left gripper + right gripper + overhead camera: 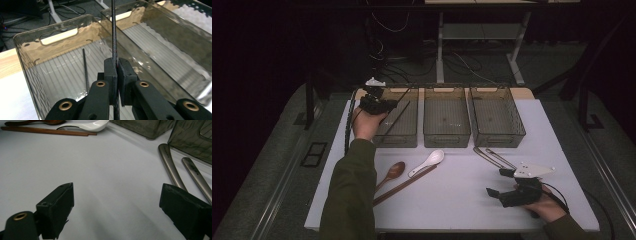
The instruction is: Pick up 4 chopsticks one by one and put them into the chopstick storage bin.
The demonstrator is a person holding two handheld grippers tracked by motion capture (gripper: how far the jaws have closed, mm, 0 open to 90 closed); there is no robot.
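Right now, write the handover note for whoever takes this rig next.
Left gripper: shut on a black chopstick, held over the left bin.
Right gripper: open, empty, low over the table beside two metal utensils.
Done: one black chopstick lies in the left bin.
Left: release the held chopstick; wooden spoon, white spoon, wooden chopsticks and metal utensils remain unsorted on the table.

The high view looks forward and down over the whole tabletop (pixel 452 200). The left gripper view sits close above the far-left bin (pixel 62 62). The right gripper view skims low along the tabletop's near-right part, sharing the white spoon (pixel 85 126) with the high view.
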